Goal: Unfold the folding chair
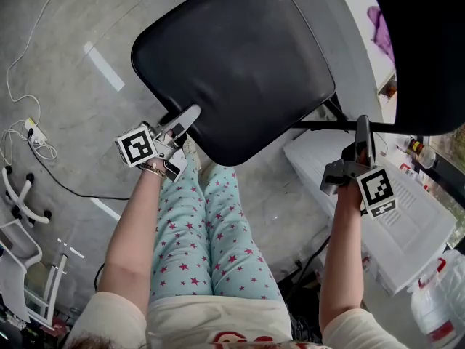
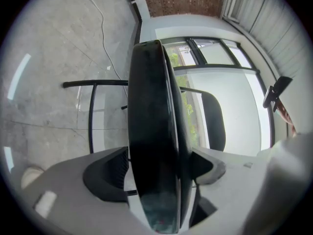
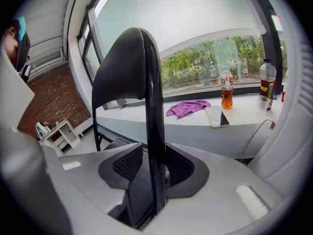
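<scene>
**Folding chair, mid-unfolding.** The chair stands on the floor directly ahead of my legs. Its seat is turned toward me and its backrest lies beyond, at the upper right.

**Holds.**
- My left gripper is clamped on the near left edge of the seat. The left gripper view shows the padded edge end-on, filling the gap so that both pads bear on it. I judge that this hold serves to swing the seat about its hinge.
- My right gripper straddles a black frame tube below the backrest. Its jaws stand apart, with the tube between them and a sliver of clearance on one side. It therefore guides the frame, or has let it go, rather than pinching it.

The seat faces broadly upward in the head view, so I judge the chair close to fully open. What remains is probably to seat it firmly and withdraw.

**Surface and room.**
- The floor is bare grey concrete, crossed by a white cable.
- A white lidded box sits just right of the chair.
- Behind the backrest runs a white sill under a window. It carries a purple cloth, a phone and bottles.
- A brick wall closes the far side.
</scene>
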Available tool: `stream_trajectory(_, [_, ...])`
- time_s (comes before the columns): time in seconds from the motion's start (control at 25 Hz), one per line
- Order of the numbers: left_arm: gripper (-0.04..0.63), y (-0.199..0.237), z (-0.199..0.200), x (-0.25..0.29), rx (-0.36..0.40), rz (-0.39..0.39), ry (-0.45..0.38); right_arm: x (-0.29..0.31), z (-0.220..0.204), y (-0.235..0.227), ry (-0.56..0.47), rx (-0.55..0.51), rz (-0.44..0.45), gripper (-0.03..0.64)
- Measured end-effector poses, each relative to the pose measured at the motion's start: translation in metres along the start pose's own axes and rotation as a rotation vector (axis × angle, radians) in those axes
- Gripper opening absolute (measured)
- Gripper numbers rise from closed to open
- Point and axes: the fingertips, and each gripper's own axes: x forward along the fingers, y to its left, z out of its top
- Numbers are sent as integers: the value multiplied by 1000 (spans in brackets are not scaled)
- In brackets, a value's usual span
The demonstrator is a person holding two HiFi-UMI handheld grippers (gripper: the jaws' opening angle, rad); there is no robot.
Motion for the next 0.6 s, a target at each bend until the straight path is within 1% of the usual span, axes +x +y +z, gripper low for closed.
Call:
stream_trajectory(0.04, [359, 3, -1, -8, 40, 48, 28, -1, 1, 1, -16, 4, 0, 178])
stream_trajectory(0.08, [359, 3, 0, -14, 78, 75, 44, -4, 2, 3, -29, 3, -3, 189])
stream_trajectory(0.16, [359, -4, 4, -27, 148, 85, 43, -10, 2, 4, -49, 3, -13, 201])
stream_trajectory(0.24, [359, -11, 11, -47, 201, 126, 10, -21, 3, 3, -68, 11, -28, 202])
stream_trajectory(0.32, [359, -23, 18, -68, 240, 171, -47, -33, 6, 3, -86, 0, -44, 202])
stream_trajectory(0.4, [359, -47, 27, -82, 295, 195, -107, -45, 13, 9, -102, -34, -43, 201])
stream_trajectory(0.48, [357, -84, 30, -90, 366, 195, -151, -58, 22, 21, -116, -65, -20, 185])
stream_trajectory(0.6, [354, -153, 25, -94, 470, 175, -180, -87, 41, 49, -142, -107, 46, 159])
